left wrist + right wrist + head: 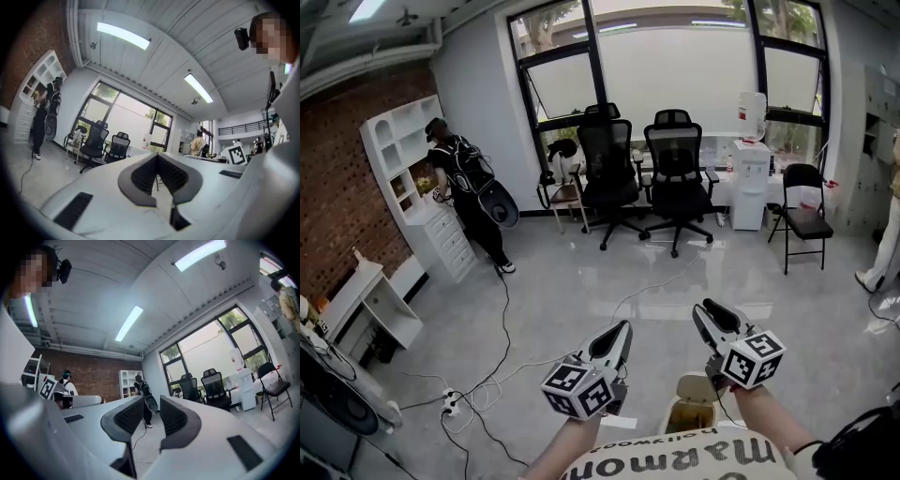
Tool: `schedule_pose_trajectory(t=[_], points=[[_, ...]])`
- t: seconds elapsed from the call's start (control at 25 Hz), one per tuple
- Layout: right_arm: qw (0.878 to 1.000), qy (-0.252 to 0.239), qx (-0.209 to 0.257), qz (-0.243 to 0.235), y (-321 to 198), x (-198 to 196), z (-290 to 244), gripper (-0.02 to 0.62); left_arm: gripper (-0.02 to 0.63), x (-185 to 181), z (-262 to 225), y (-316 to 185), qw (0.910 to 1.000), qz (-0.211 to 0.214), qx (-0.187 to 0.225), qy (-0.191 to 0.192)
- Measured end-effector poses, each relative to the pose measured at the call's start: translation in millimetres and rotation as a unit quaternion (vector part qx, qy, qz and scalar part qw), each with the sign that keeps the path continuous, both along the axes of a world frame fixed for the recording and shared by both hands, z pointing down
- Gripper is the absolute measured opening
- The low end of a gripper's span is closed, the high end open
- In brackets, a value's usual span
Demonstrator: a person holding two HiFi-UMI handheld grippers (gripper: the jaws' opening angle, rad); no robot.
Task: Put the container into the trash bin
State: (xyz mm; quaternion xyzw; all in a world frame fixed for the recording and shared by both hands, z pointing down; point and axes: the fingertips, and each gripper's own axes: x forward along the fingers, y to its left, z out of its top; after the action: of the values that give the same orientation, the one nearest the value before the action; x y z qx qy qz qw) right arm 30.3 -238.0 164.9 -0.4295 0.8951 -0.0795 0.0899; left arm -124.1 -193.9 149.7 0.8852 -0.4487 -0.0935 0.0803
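In the head view both grippers are held up and point level out into the room. My left gripper [622, 330] [157, 155] has its jaw tips touching and holds nothing. On my right gripper [705, 309] [151, 404] a narrow gap shows between the jaws, and only floor is seen through it. A beige trash bin [694, 405] stands on the floor just below and between the two grippers. Its inside looks yellowish, and I cannot make out the container in it. No container shows in either gripper view.
Two black office chairs [609, 169] [677, 169] stand by the window, with a water dispenser [751, 183] and a folding chair [804, 220] to their right. A person [467, 192] stands at the white shelf on the left. Cables and a power strip [450, 403] lie on the floor.
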Motion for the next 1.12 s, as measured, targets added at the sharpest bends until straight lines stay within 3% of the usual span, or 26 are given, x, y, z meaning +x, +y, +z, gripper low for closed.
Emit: schedule_pose_trajectory(t=[0.2, 0.48, 0.72, 1.12], points=[[0.999, -0.023, 0.022, -0.004, 14, -20, -33, 0.002, -0.008, -14, -12, 17, 0.9989, 0.02, 0.01, -0.04], [1.0, 0.009, 0.006, 0.022, 22, -47, -43, 0.002, -0.008, -32, -34, 37, 0.9974, 0.057, 0.019, -0.041], [0.998, 0.017, -0.018, 0.054, 34, -81, -36, 0.002, -0.008, -78, -44, 52, 0.9961, 0.064, 0.021, -0.058], [0.995, 0.035, -0.047, 0.087, 59, -117, -13, 0.002, -0.008, -116, -30, 64, 0.993, 0.098, 0.01, -0.066]])
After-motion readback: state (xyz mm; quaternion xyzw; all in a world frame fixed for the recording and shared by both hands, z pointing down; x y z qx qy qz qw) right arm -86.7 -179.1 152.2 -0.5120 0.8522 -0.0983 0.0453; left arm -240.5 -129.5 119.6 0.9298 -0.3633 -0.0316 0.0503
